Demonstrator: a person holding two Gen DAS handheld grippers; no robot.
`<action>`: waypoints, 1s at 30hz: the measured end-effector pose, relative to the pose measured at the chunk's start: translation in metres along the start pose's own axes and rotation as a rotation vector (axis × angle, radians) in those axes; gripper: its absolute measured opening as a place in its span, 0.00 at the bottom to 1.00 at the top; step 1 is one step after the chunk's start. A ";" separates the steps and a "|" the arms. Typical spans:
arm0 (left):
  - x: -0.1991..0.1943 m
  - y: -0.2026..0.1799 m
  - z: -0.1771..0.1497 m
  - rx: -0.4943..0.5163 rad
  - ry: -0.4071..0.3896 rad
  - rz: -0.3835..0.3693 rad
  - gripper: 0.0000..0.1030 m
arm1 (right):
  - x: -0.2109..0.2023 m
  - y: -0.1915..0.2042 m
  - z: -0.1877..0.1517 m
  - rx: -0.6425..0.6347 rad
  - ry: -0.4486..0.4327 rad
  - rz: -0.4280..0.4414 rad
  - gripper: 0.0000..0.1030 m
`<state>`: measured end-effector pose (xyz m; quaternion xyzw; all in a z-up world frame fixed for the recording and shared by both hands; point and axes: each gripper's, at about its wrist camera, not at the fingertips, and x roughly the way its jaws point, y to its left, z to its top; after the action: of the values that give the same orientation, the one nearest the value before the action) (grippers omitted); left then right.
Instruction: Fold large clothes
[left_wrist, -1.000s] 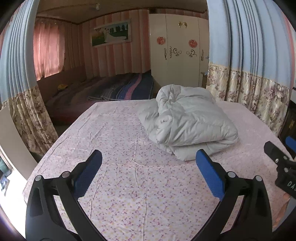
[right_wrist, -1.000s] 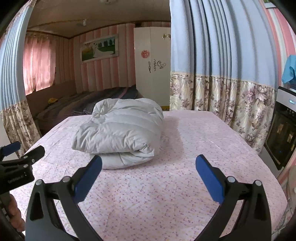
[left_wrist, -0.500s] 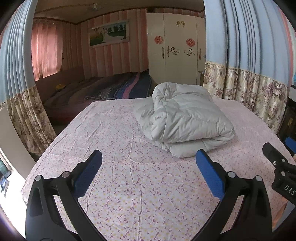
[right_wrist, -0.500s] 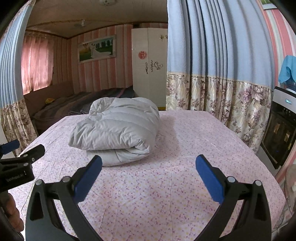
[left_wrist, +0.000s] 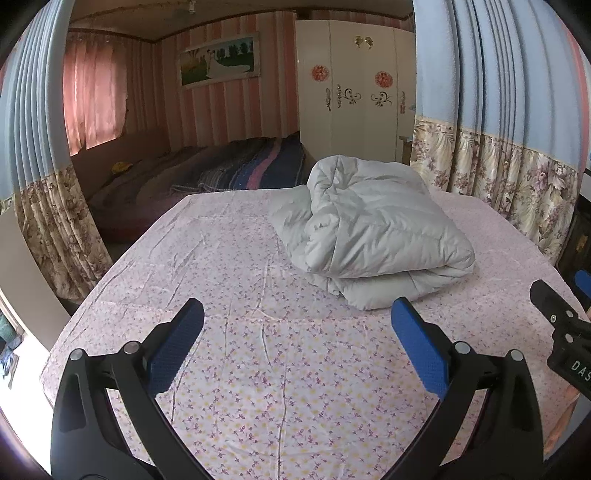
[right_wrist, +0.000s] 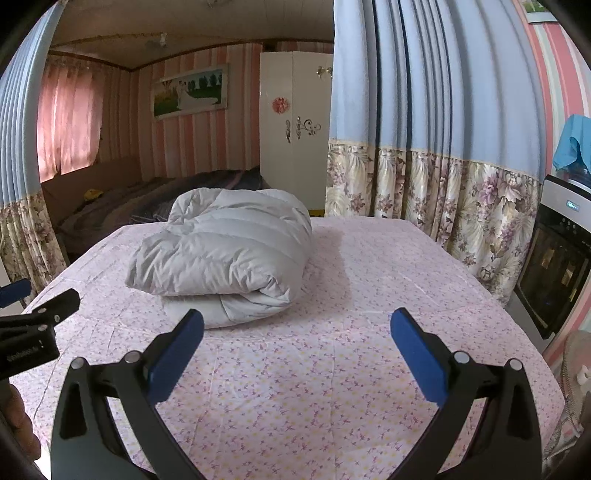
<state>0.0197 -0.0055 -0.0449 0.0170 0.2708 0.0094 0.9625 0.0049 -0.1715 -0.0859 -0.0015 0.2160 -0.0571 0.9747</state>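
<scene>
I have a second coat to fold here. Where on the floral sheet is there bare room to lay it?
Bare sheet runs from the folded grey jacket to the left edge, and between the jacket and both open grippers. In the right wrist view, the strip between jacket and floral curtain is free too. Only the far middle, under the jacket, is taken.

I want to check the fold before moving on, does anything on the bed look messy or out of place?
Mostly tidy. The grey padded jacket lies folded on the floral sheet, but one flap sticks out at its far left side in the left view. Both hand-held grippers are open and clear of it.
</scene>
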 end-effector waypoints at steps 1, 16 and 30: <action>0.000 0.000 0.000 -0.001 -0.001 0.001 0.97 | 0.001 0.000 0.001 -0.001 0.001 -0.002 0.98; 0.003 0.007 0.006 -0.006 -0.008 0.008 0.97 | 0.006 -0.001 0.007 -0.006 -0.002 -0.027 0.98; 0.009 0.009 0.009 -0.009 -0.003 0.013 0.97 | 0.013 -0.002 0.011 0.003 0.002 -0.037 0.98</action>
<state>0.0323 0.0031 -0.0417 0.0145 0.2691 0.0166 0.9628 0.0212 -0.1748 -0.0819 -0.0040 0.2169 -0.0754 0.9733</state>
